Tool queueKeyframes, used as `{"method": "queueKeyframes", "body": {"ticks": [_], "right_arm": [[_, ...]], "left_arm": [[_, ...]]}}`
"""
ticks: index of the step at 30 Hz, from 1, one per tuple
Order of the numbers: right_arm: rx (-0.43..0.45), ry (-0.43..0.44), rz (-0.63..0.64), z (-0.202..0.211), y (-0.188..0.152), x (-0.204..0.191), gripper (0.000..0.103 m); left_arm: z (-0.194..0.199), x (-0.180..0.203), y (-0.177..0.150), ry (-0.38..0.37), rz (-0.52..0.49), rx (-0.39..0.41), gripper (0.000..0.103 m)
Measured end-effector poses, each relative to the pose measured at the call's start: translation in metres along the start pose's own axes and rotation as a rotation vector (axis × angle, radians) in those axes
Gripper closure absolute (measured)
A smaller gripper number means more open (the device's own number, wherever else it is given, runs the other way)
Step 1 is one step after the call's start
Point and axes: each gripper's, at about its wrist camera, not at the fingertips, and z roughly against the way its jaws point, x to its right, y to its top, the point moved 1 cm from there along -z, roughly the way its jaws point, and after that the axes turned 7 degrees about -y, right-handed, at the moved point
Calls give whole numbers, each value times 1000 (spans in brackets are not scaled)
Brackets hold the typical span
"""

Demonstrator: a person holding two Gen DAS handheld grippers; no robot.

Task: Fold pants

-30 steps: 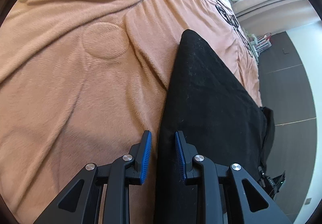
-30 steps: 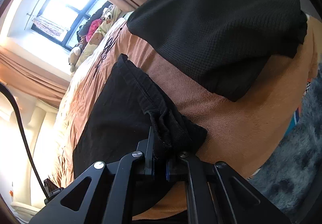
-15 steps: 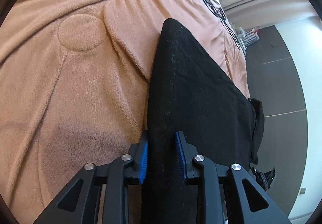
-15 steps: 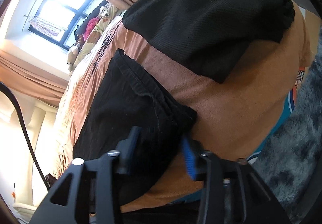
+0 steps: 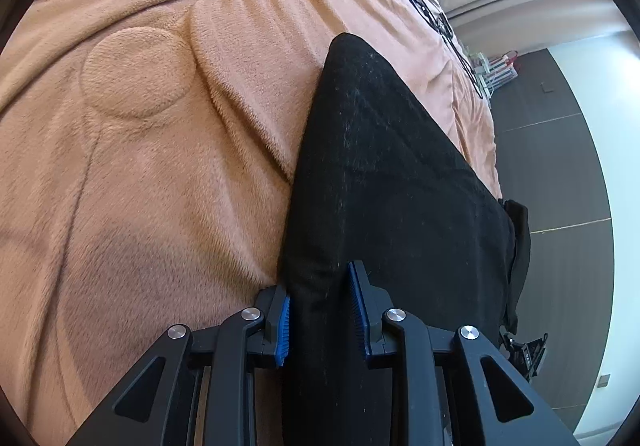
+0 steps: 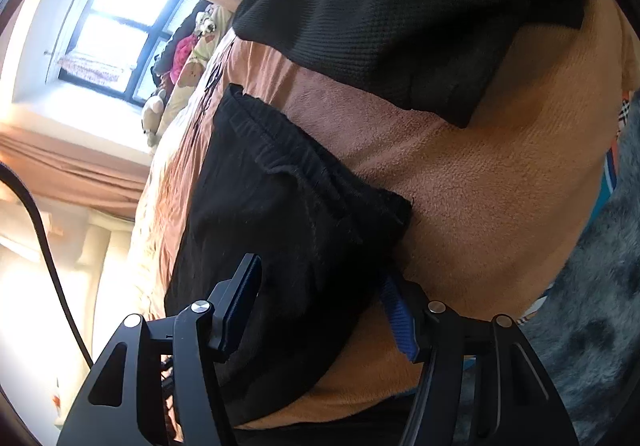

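Observation:
Black pants [image 5: 380,165] lie flat on a peach fleece blanket [image 5: 160,165]. My left gripper [image 5: 320,310] sits at their near edge. Its jaws stand narrowly apart, a ridge of the black cloth runs between the blue pads [image 5: 356,306], and I see no squeeze on it. In the right wrist view, the pants' [image 6: 272,213] waistband corner lies on the blanket [image 6: 500,185] between the fingers of my right gripper [image 6: 320,286]. Its jaws are opening, and the pads stand clear of the cloth.
A second black knit garment [image 6: 400,5] lies folded beyond the pants on the bed. Stuffed toys [image 6: 200,41] sit by the window at the bed's far end. A grey fluffy rug [image 6: 600,306] lies beside the bed, and dark floor [image 5: 560,185] shows past its edge. A black cable [image 6: 40,238] hangs at left.
The right gripper was shut on the waistband corner and has let it go, its jaws spreading wide. The left gripper has slid over the pants' edge, which now fills its gap.

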Motion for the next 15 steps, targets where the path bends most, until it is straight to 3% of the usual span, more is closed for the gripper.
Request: {"method": "queueKeyframes", "body": {"ticks": [1,3,5,8,15], "right_arm": [[4,0,-7,-1,1,1,46],[17,-18,4,0,2,0,58],[33,-15,15,5,1,-4,79],[52,-8,34,10,-3,-13,84],[71,-7,40,12,-18,-25,87]], "left_arm": [[1,0,0,5,-1,5,78],[7,4,-3,21,-18,28,88],[13,10,-4,22,-35,53,97],[25,21,-1,34,-52,78,97],[45,33,8,30,-67,91,98]]}}
